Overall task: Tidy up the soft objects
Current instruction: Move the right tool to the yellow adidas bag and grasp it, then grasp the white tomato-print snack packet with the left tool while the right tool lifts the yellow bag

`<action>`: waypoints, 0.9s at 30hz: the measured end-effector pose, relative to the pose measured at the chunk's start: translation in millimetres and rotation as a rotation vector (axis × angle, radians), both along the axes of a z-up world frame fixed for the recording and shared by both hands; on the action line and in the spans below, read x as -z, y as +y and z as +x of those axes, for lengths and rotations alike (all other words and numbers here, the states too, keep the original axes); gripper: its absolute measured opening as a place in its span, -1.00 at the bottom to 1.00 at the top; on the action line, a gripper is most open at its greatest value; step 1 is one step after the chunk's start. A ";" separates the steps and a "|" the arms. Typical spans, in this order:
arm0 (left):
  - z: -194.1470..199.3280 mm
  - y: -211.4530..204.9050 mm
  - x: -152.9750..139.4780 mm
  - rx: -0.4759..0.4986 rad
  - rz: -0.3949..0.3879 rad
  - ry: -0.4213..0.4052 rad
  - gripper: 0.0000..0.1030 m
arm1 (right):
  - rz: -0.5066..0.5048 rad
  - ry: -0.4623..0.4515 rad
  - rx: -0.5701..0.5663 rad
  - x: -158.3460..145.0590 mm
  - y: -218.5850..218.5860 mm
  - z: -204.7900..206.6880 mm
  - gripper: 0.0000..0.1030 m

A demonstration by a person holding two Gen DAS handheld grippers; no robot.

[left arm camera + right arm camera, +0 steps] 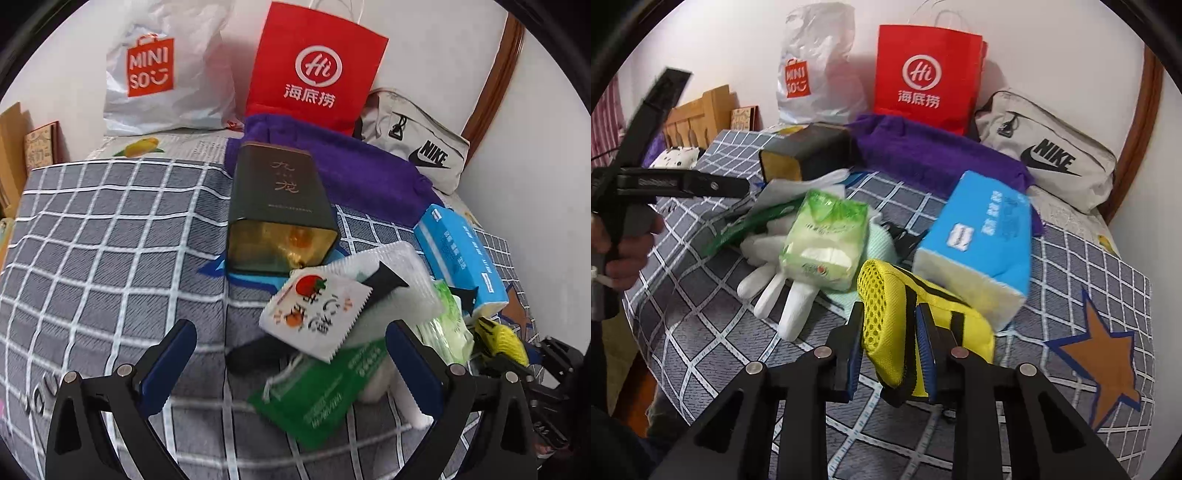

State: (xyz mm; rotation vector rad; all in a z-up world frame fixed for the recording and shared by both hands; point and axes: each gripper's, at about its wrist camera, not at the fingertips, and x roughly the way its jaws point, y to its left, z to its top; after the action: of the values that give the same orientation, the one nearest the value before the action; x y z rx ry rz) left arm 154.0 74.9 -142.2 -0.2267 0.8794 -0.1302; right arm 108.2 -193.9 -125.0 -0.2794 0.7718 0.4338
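Right gripper [889, 350] has its fingers clamped on the yellow mesh pouch [908, 317], right at the near edge of the pile on the bed [1071, 280]. Left gripper [291, 354] hangs wide open, holding nothing, over the green packet [325, 387]. At 12 o'clock beyond it is the dark tin [280, 206], then the purple towel [354, 166].

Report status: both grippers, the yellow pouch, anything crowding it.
Right gripper shut on yellow pouch. Left gripper open over sachets. Blue tissue pack and green tissue pack crowd the pouch.
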 end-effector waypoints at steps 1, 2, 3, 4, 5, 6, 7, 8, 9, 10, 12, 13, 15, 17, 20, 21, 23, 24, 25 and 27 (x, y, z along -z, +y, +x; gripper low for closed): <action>3.0 0.2 1.6 0.011 -0.004 0.002 0.99 | 0.003 0.000 0.008 -2.1 -2.5 0.9 -0.48; 7.6 -0.3 4.1 0.026 -0.011 0.009 0.99 | 0.006 0.003 0.013 -3.6 -4.5 2.7 -0.48; 13.1 -1.6 7.3 0.046 -0.018 0.017 0.99 | 0.007 0.006 0.018 -4.7 -5.8 3.6 -0.48; 15.3 -2.4 9.1 0.058 -0.021 0.023 0.99 | 0.003 0.008 0.027 -5.4 -6.8 5.0 -0.48; 19.2 -3.2 11.4 0.066 -0.019 0.029 0.99 | 0.000 0.010 0.034 -5.4 -7.2 6.7 -0.48; 23.3 -4.1 14.2 0.073 -0.014 0.037 0.99 | -0.001 0.016 0.033 -5.0 -7.0 8.4 -0.47; 26.0 -4.7 16.3 0.081 -0.015 0.041 0.99 | -0.003 0.024 0.032 -3.6 -6.0 10.4 -0.46; 28.9 -4.9 18.6 0.092 -0.020 0.045 0.99 | -0.006 0.033 0.033 -2.0 -4.9 12.7 -0.42; 32.1 -5.2 21.2 0.102 -0.028 0.053 0.99 | -0.011 0.041 0.034 -0.6 -3.3 14.5 -0.38; 34.3 -5.6 23.3 0.110 -0.030 0.060 0.99 | -0.016 0.047 0.034 0.6 -1.7 15.9 -0.37; 36.9 -6.3 25.9 0.125 -0.026 0.058 0.99 | -0.036 0.054 0.026 3.1 2.8 18.8 -0.36; 37.9 -6.6 26.5 0.135 -0.031 0.053 0.99 | -0.044 0.051 0.025 3.5 4.7 19.6 -0.36; 40.1 -6.3 27.8 0.149 -0.045 0.055 0.94 | -0.039 0.053 0.023 2.5 6.7 20.6 -0.45; 40.9 -6.2 28.4 0.164 -0.061 0.048 0.80 | -0.030 0.065 0.031 0.7 6.0 22.8 -0.50; 39.0 -9.4 27.5 0.203 -0.078 0.035 0.42 | -0.023 0.069 0.036 -2.7 3.8 23.8 -0.56; 37.6 -10.1 26.5 0.212 -0.087 0.030 0.27 | -0.017 0.071 0.039 -4.3 2.1 23.8 -0.57; 34.6 -11.0 24.2 0.227 -0.103 0.022 0.07 | -0.004 0.071 0.043 -7.5 -0.7 23.7 -0.58; 32.0 -12.2 22.8 0.225 -0.094 0.018 0.03 | 0.004 0.071 0.046 -9.3 -2.3 23.1 -0.60; 30.5 -12.4 21.8 0.225 -0.086 0.014 -0.04 | 0.013 0.072 0.048 -10.9 -4.2 22.6 -0.60; 25.3 -12.4 19.3 0.222 -0.070 0.008 -0.12 | 0.026 0.070 0.052 -13.7 -6.8 21.3 -0.62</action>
State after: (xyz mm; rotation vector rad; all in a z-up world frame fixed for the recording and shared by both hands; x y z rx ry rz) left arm 179.3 62.6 -161.5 -0.1940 0.9074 -0.3670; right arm 129.4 -200.7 -111.3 -0.2203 0.8396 0.4055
